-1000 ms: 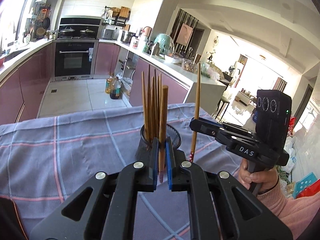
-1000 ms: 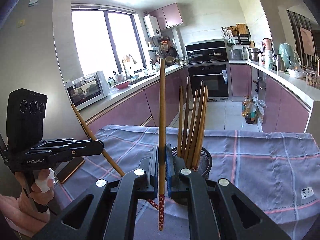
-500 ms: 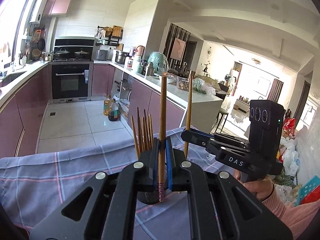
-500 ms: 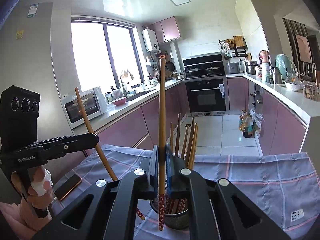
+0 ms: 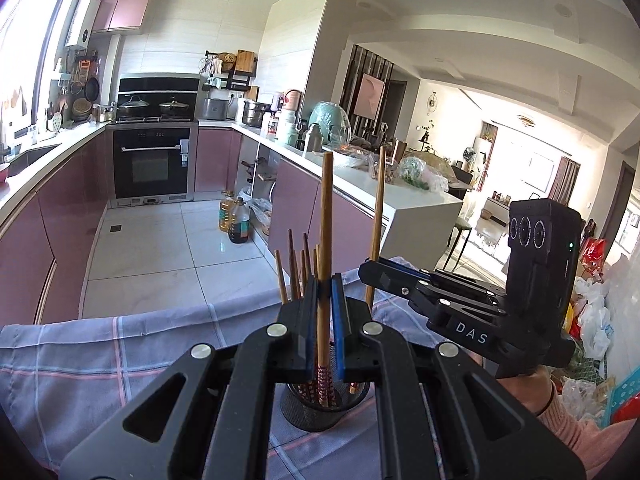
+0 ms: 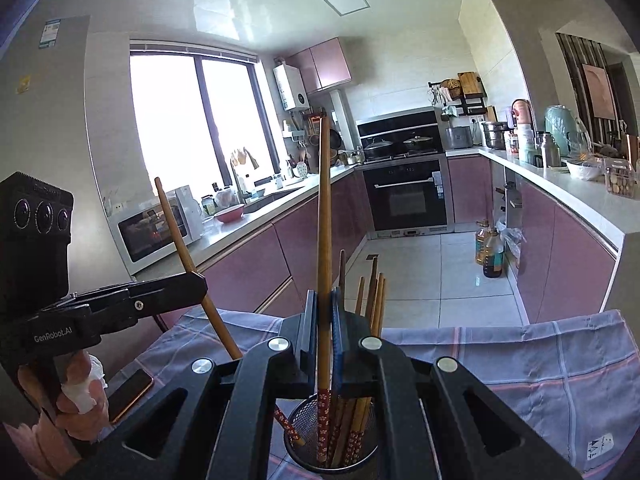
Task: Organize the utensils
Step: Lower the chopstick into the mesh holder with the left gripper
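Note:
A black mesh holder [image 5: 316, 412] [image 6: 332, 454] stands on the checked cloth with several wooden chopsticks upright in it. My left gripper [image 5: 325, 294] is shut on one upright chopstick [image 5: 326, 220], directly above the holder. My right gripper [image 6: 325, 304] is shut on another chopstick [image 6: 324, 220], whose red patterned end hangs inside the holder's mouth. Each view also shows the other tool. The right gripper [image 5: 366, 270] comes in from the right with its chopstick [image 5: 377, 216]. From the left comes the left gripper [image 6: 200, 284], its chopstick [image 6: 180, 236] slanted with the low end at the holder's left rim.
The blue-grey checked cloth [image 6: 520, 360] covers the table, and its far edge drops to the kitchen floor. A phone [image 6: 130, 394] lies on the cloth at the left. Hands in pink sleeves grip both tools. Pink cabinets and counters line the room beyond.
Both grippers have risen and come in over the holder, each still holding its chopstick. The holder, earlier ahead of the fingers, now sits beneath them.

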Action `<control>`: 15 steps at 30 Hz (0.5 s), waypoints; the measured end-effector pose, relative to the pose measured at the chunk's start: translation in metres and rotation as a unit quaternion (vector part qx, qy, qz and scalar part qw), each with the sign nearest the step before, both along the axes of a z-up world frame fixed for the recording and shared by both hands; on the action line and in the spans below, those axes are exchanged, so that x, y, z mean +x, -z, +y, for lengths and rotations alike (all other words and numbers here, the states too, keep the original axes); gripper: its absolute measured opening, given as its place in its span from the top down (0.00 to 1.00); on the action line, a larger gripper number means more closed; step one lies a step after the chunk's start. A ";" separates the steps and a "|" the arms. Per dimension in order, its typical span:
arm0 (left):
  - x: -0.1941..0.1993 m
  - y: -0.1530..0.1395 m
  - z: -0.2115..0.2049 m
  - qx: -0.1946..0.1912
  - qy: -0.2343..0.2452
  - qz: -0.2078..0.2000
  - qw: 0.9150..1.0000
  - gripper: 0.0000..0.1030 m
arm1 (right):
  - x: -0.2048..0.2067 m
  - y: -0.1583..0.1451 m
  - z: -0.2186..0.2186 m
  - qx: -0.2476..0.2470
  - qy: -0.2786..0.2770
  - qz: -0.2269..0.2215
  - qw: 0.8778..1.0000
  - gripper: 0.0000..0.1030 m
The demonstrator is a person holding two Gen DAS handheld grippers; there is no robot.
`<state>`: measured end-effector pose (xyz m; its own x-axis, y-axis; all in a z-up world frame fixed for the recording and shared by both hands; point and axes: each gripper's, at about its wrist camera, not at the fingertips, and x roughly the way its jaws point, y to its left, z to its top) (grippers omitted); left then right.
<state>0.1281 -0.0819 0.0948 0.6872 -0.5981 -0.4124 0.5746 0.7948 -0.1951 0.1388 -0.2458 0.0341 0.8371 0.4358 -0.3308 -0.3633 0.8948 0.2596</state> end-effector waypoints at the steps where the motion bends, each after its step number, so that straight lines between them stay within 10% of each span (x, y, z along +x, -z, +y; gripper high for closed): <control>1: 0.000 0.002 -0.002 0.003 -0.001 0.003 1.000 0.93 | 0.001 0.002 0.001 -0.001 -0.001 0.004 1.000 0.94; 15: 0.010 0.015 -0.009 0.023 -0.002 0.014 1.000 0.93 | 0.006 0.013 0.005 -0.005 0.001 0.019 1.000 0.94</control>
<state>0.1384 -0.0908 0.0796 0.6774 -0.5746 -0.4594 0.5658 0.8060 -0.1738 0.1445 -0.2405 0.0207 0.8248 0.4300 -0.3672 -0.3508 0.8984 0.2641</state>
